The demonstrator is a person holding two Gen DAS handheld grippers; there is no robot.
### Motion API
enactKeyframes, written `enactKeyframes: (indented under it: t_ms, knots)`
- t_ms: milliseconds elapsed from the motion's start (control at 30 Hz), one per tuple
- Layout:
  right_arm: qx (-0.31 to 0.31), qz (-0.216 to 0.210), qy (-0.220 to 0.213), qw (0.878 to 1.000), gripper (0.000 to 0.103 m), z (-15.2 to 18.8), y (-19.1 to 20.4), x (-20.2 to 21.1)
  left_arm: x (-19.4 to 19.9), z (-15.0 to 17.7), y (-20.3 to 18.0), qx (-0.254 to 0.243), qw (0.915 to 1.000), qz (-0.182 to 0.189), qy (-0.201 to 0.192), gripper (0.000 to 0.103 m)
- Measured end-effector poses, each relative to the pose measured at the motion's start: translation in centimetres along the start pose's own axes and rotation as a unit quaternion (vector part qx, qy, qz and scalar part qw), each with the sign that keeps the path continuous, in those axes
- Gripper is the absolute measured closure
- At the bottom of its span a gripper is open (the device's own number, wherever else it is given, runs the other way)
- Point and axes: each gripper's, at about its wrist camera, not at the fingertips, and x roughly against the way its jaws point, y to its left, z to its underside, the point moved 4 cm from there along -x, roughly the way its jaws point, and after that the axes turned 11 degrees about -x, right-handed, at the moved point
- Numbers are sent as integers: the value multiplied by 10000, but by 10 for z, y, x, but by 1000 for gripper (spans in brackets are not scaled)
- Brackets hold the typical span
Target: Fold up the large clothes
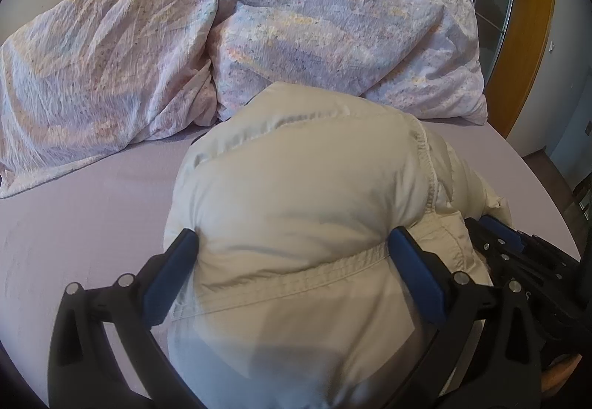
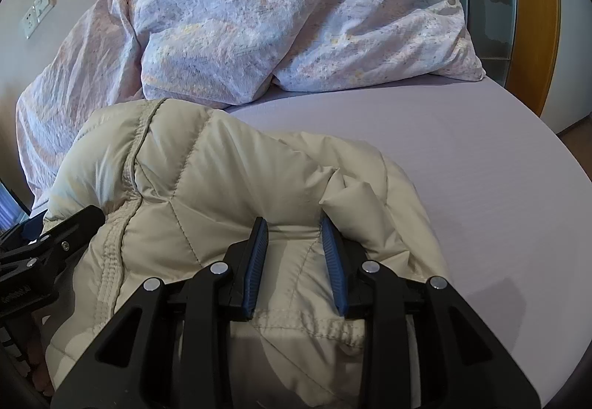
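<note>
Left hand-held gripper (image 1: 292, 242): clamped wide around bunched cream puffer jacket (image 1: 296, 187). Right hand-held gripper (image 2: 294, 231): pinched on jacket fold; bed (image 2: 462, 168) beneath.

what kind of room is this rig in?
Most likely a bedroom. The jacket lies on a bed with a lilac sheet, a rumpled floral duvet is heaped behind it, and a wall socket sits beside the bed.
</note>
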Motion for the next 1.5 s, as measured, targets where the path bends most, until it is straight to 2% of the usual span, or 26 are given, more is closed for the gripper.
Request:
enactKeyframes:
  t_ms: [867,1000,1133,1233,1300,1333,1400,1500]
  knots:
    - [81,29,-28,10000,70,2,1,-4,-4,6,1,23,10000,37,-56,2]
    - [174,153,96,9997,70,0,4,-4,-4,4,2,-10,10000,52,9,2]
    - [76,208,445,9988,68,-6,4,0,3,-2,3,-122,9998,95,128,2]
    - [-90,26,771,9970,57,-11,1,4,12,0,8,-137,9996,164,183,2]
    - [-111,-114,916,9957,41,-14,1,9,19,2,12,-130,9994,232,218,2]
    - [-86,-157,950,9953,37,-15,1,14,24,5,12,-132,9994,243,219,2]
    - [-47,-168,899,9958,22,-19,0,25,31,7,16,-161,9993,246,215,2]
    - [-149,-128,771,9968,13,-28,-9,38,41,7,26,-226,9992,234,213,2]
